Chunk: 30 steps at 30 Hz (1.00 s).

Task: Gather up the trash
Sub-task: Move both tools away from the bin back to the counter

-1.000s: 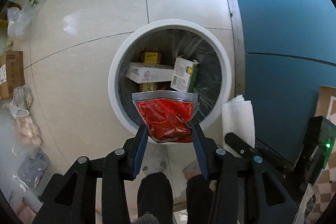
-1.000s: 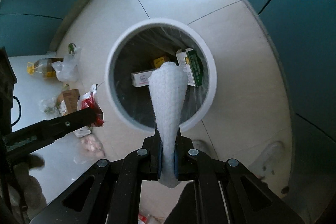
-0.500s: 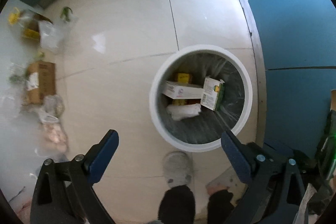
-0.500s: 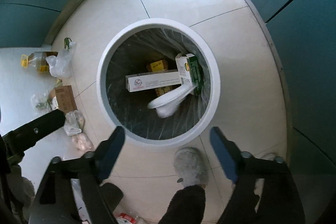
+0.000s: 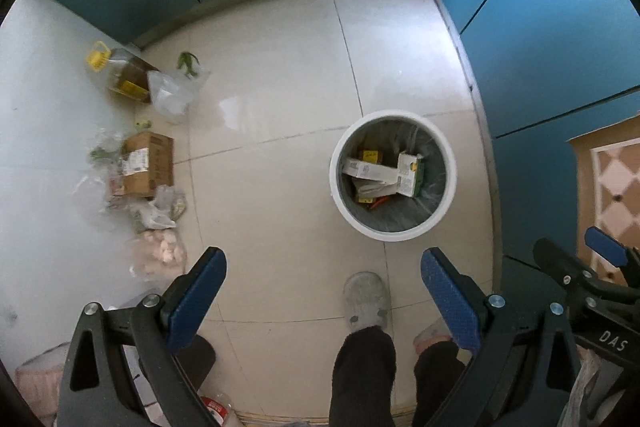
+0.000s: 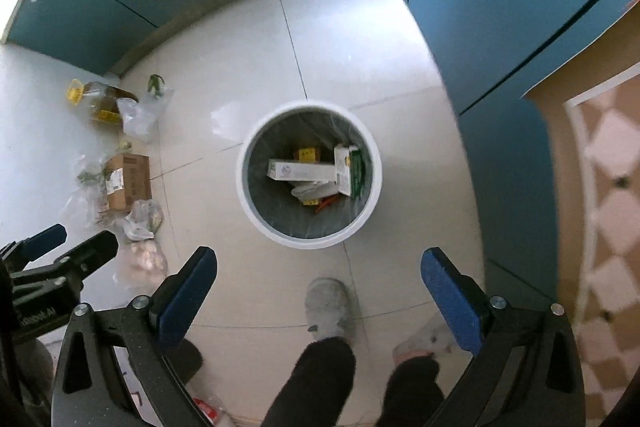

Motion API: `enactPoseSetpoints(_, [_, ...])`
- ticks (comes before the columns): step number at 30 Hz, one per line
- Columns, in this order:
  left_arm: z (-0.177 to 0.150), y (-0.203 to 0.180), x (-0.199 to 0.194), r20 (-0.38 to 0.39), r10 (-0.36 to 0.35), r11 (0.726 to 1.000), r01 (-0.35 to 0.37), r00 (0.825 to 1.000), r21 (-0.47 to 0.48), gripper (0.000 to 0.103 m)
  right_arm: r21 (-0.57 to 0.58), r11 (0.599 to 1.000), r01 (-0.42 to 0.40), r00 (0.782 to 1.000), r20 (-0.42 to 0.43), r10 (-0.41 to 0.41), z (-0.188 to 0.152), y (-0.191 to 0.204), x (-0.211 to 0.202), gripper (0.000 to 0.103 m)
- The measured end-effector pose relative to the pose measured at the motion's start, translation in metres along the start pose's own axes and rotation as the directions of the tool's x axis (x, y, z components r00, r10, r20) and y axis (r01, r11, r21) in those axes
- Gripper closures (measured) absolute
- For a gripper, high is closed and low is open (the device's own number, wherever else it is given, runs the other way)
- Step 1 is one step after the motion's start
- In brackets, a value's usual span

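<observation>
Both tongs empty. My left gripper has its jaws spread wide, nothing between the blue pads; my right gripper is the same, wide apart. My slipper is just below them on the tile.

Past the toes, the white bin stands open, lined, with cartons and a scrap of red already lying in the bottom — judging by that, part of the job is done.

Further left, loose trash lies along the floor near the cabinets: a soft clear bag of pale round things, crumpled plastic bags, a cardboard box, then an oil bottle with a yellow handle.

The bags look light and slippery — best pinched at a bunched fold near the top. The box looks stiff; take it by an edge.
</observation>
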<state>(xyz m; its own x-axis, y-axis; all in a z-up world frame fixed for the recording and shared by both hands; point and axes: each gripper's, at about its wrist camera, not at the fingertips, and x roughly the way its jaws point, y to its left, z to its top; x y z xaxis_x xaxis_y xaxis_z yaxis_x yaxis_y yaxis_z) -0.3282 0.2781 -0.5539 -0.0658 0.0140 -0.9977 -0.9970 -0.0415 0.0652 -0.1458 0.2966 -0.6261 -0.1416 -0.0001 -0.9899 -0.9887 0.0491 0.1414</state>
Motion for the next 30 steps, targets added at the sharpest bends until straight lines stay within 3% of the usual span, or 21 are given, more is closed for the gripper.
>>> enactPoseSetpoints(12, [-0.046, -0.013, -0.17, 0.156, -0.017, 1.0, 0.014, 0.988, 0.022, 0.004, -0.027, 0.999, -0.041, 0.991, 0.126, 0.044, -0.038, 0.006, -0.211, 0.0])
enactPoseSetpoints(16, [-0.06, -0.017, -0.211, 0.194, -0.024, 0.999, 0.019, 0.981, 0.031, 0.004, -0.043, 0.997, -0.068, 0.986, 0.151, 0.074, -0.058, 0.009, -0.271, 0.0])
enactPoseSetpoints(24, [-0.083, -0.036, -0.273, 0.259, -0.02, 0.999, 0.01, 0.966, 0.041, 0.004, -0.056, 0.989, -0.136, 0.97, 0.197, 0.145, -0.1, -0.009, -0.353, 0.0])
enactPoseSetpoints(30, [-0.087, -0.109, -0.325, 0.332, -0.071, 0.988, 0.02, 0.941, 0.155, 0.004, 0.021, 0.976, -0.217, 0.947, 0.247, 0.205, -0.121, -0.058, -0.389, 0.0])
